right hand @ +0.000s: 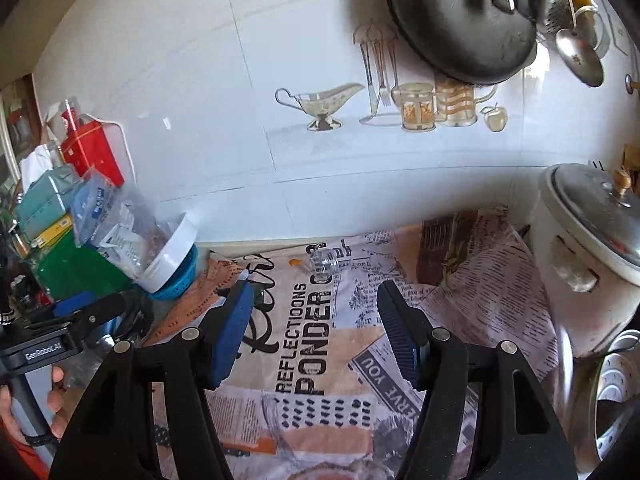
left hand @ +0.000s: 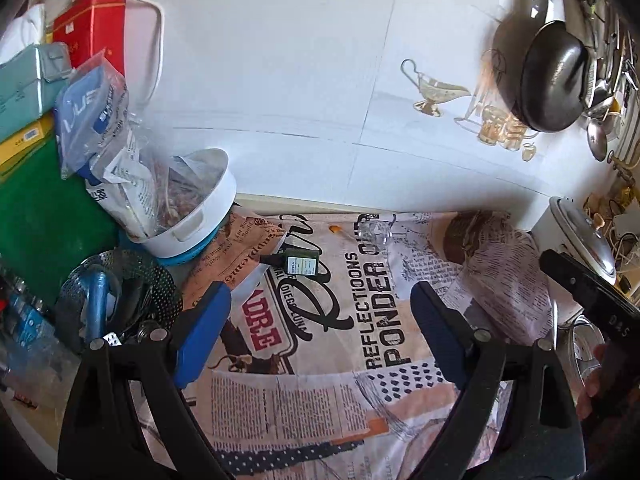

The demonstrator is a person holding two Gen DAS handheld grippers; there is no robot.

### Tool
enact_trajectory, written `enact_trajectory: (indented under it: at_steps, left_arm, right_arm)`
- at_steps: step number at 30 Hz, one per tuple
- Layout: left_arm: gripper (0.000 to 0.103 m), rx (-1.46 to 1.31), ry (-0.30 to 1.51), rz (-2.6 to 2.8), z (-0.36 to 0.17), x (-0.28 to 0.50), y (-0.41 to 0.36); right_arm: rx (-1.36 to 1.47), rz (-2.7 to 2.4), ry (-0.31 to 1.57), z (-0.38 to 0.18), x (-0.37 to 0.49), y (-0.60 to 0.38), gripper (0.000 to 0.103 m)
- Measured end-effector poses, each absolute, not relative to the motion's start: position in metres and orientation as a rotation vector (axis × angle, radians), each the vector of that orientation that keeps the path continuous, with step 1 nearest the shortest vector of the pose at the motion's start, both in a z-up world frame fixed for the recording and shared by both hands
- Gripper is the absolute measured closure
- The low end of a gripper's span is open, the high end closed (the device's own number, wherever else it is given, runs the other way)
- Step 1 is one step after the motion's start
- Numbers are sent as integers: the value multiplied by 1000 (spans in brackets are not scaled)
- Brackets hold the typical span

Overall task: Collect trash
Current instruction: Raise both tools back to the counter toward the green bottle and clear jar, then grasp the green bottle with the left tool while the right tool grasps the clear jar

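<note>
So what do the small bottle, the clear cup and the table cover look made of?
Small bottle: dark green glass or plastic, glossy, paper label. Clear cup: thin transparent plastic, probably; print shows through. Table cover: matte printed sheet, cloth or vinyl; it wrinkles at the right.

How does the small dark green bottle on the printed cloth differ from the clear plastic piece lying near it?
The small dark green bottle is opaque and carries a pale label; the clear plastic piece is see-through and unlabelled. The bottle looks boxy and lies on its side, while the clear piece looks rounded. The bottle lies closer to the white tub; the clear piece lies nearer the wall. Both rest on the printed cloth, and neither hand-held gripper holds them.
</note>
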State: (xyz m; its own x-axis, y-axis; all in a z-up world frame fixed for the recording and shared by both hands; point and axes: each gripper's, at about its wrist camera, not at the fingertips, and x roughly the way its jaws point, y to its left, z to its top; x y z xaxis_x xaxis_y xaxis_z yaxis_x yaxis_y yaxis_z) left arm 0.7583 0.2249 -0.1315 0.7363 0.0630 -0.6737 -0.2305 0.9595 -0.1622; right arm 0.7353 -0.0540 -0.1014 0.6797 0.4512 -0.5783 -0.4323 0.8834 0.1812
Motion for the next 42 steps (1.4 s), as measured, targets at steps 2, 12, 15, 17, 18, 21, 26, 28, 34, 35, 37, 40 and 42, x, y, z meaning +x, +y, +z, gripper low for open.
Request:
enact_trajectory:
  at_steps: [2,12,15,17,18,21,26,28,34,35,37,40,42]
  left_arm:
    - [12,-250,758,147,-148,781,238]
    - [12,-291,875,76,-226,852,270]
    - [12,-298,899,69,-245,867,275]
    - [12,-302,912,71,-256,877,277]
    - [12,-305,916,71,-261,882,278]
    - [13,-306,930,76,-273,896,279]
    - [15,-270,945,93,-291,922,270]
    - [23,-245,955,104,-297,932,265]
    - [49,-182,942,150,-308,950,252]
    - [49,-180,934,155,-308,950,251]
    - [50,-177,930,150,-309,948,248]
    - [50,-168,916,128,-300,936,241]
    - [51,-166,901,114,-289,925,235]
  right_arm:
    - [24,485,681,-119,765,-38,42]
    - [-30,485,828,-216,880,32,42]
    - [-29,470,889,-244,907,46,42]
    - [-19,468,926,-259,919,52,42]
    - [-16,465,939,-266,924,53,42]
    - [-15,447,970,-278,936,58,46]
    - [-23,462,970,-276,926,56,59]
    - [-23,470,956,-269,917,50,59]
    - [-29,488,892,-233,876,25,59]
    - [-21,490,886,-226,873,22,59]
    - [-2,490,877,-215,871,13,59]
    - [28,490,856,-198,864,0,59]
    - [45,485,834,-185,852,-16,59]
